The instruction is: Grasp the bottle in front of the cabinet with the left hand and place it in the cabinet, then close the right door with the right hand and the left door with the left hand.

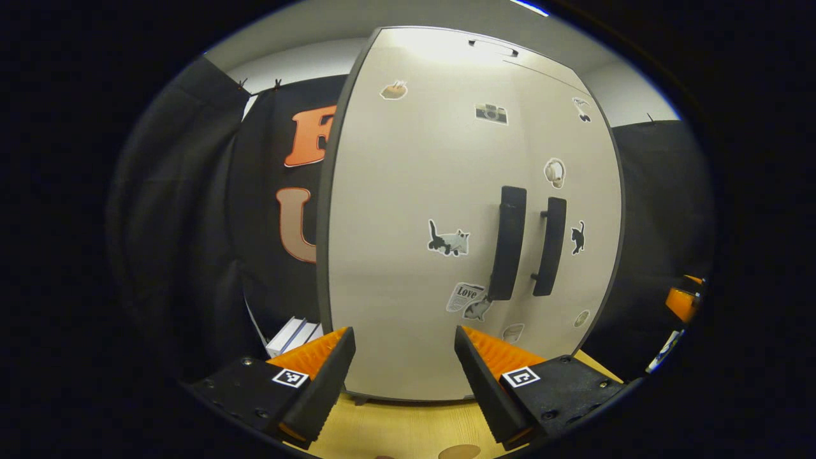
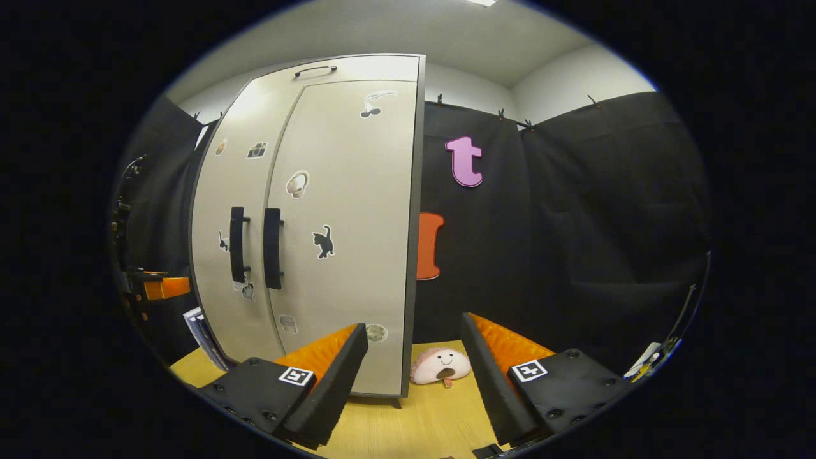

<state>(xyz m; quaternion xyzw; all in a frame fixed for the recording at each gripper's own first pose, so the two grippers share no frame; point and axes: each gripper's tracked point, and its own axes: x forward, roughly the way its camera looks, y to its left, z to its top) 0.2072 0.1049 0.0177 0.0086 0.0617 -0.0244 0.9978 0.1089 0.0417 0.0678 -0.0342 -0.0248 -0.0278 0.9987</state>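
- Although both cabinet (image 1: 446, 210) doors looked shut in the left gripper view, no bottle was visible on the tabletop (image 1: 408, 427) in front of it; I judged the bottle was inside, but could not confirm it.
- Left gripper (image 1: 405, 366): fingers spread wide, holding nothing, pointed at the lower part of the left door (image 1: 395, 255).
- Right gripper (image 2: 414, 370): fingers equally wide apart, empty, aimed past the cabinet's right edge toward the cloth wall (image 2: 574, 223).
- Key relation: the left door lay straight ahead of the left fingers. The two handles (image 1: 510, 252) stood upright, long axes vertical, side by side at the seam, above and to the right of that gripper's fingers.
- In the right gripper view the right door (image 2: 347, 236) lay ahead and to the left of the fingers, near the left finger. The left gripper was squarer to the door faces, so I judged it better placed for any last push.
- Judgement: task near its end. Whether the doors were fully seated could not be told.
- Surface: pale wood-grain tabletop carrying the cabinet.
- A small pink plush toy (image 2: 441, 366) lay on the tabletop just beside the cabinet's right corner, between the right fingers as seen.
- Books or boxes (image 1: 293, 335) lay at the cabinet's left side.
- Room: black cloth walls, white ceiling above, stickers scattered across both doors.
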